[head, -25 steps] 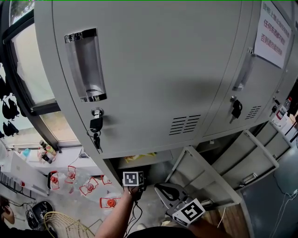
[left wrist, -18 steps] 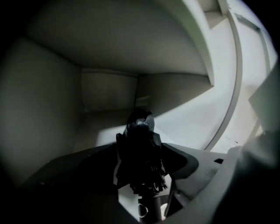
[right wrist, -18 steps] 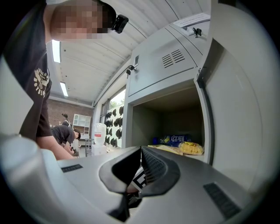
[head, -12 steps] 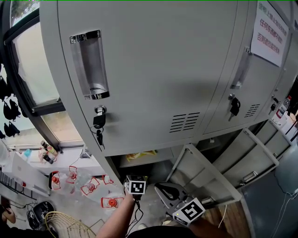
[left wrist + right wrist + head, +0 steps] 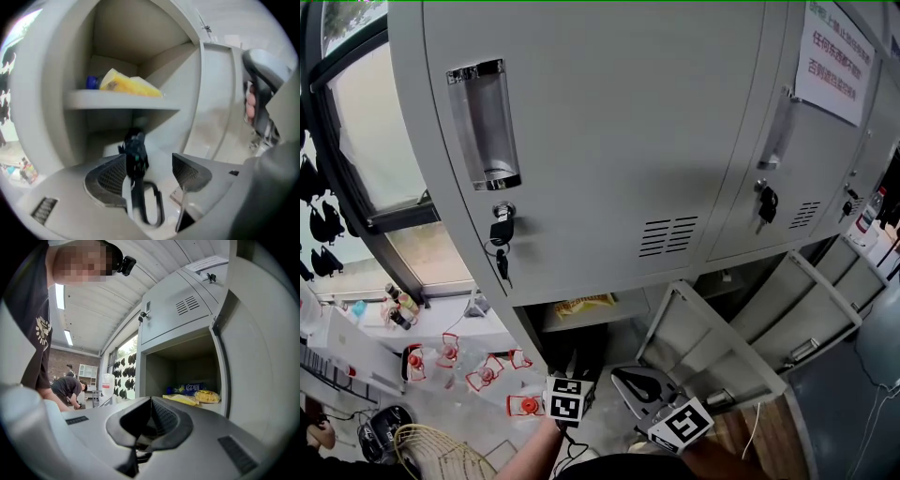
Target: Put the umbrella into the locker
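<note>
The dark folded umbrella point(image 5: 135, 149) lies in the lower compartment of the open locker point(image 5: 79, 101), under its shelf, with its strap loop point(image 5: 152, 211) toward me. My left gripper point(image 5: 145, 168) is open in front of it. The umbrella runs along the left jaw and a wide gap separates it from the right jaw. In the head view the left gripper point(image 5: 569, 380) hangs just outside the locker opening point(image 5: 546, 330). My right gripper point(image 5: 639, 382) is beside the open door point(image 5: 703, 347). In its own view the right gripper point(image 5: 151, 416) is shut with nothing in it.
Yellow snack bags point(image 5: 131, 86) and a blue packet point(image 5: 192, 387) lie on the locker shelf. Closed locker doors with keys point(image 5: 500, 239) rise above. Wrapped red-capped bottles point(image 5: 478, 370) and a wire basket point(image 5: 431, 450) are on the floor at left. A person point(image 5: 68, 387) bends over far behind.
My left gripper has drawn back out of the locker opening, toward me and lower in the head view. The right gripper has stayed where it was.
</note>
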Tool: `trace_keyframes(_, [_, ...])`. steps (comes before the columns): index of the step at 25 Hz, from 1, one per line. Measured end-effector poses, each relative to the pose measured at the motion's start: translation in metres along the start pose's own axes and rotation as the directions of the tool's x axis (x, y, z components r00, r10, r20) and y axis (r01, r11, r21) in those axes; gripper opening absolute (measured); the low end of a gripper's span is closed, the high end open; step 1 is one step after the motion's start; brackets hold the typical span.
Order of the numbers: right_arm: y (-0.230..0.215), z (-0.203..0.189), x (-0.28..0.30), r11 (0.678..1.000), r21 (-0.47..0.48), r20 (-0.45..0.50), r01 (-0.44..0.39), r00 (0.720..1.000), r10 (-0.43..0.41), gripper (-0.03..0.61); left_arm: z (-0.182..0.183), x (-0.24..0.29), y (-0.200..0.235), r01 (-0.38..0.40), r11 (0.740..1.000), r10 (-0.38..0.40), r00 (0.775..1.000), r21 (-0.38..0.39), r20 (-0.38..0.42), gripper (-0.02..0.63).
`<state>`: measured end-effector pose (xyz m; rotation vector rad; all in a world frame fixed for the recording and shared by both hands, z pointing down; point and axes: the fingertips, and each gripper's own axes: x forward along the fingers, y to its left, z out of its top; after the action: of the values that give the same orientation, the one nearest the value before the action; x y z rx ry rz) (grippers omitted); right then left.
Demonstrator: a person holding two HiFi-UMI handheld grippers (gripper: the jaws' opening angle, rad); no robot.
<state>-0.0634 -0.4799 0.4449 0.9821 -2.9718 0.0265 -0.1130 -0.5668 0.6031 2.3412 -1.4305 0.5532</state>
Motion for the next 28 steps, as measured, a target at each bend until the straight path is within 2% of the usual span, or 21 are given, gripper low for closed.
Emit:
trace_keyframes(6, [0.003,-0.002,-0.006,1.000,-0.004,0.002,0.013,1.000,-0.013,0.031,-0.089,-0.007,0.003,-0.017,0.997,0.005,0.987,-0.070,-0.162,0.313])
trace_keyframes(11, [0.009,-0.004,-0.007,1.000,0.014,-0.003,0.019,1.000,-0.019,0.031,-0.123,0.010,0.006,-0.042,0.997,0.026,0.974,-0.068,-0.224,0.313])
trace_keyframes(14, [0.010,-0.004,-0.010,0.999,0.017,-0.002,0.031,1.000,-0.031,0.031,-0.126,0.014,0.005,-0.053,0.997,0.040,0.969,-0.047,-0.242,0.273])
trace_keyframes(16, [0.009,-0.005,-0.011,0.999,0.019,-0.002,0.040,0.999,-0.040,0.031,-0.124,0.015,0.005,-0.058,0.998,0.048,0.970,-0.036,-0.238,0.270])
trace_keyframes(22, [0.008,-0.004,-0.012,0.998,0.016,-0.003,0.053,0.999,-0.053,0.031,-0.113,0.018,0.009,-0.048,0.994,0.023,0.969,-0.097,-0.247,0.264])
trace_keyframes(28, [0.009,-0.001,-0.011,0.999,0.009,-0.005,0.052,0.999,-0.052,0.031,-0.095,0.037,0.019,-0.073,0.996,0.061,0.972,-0.044,-0.229,0.262])
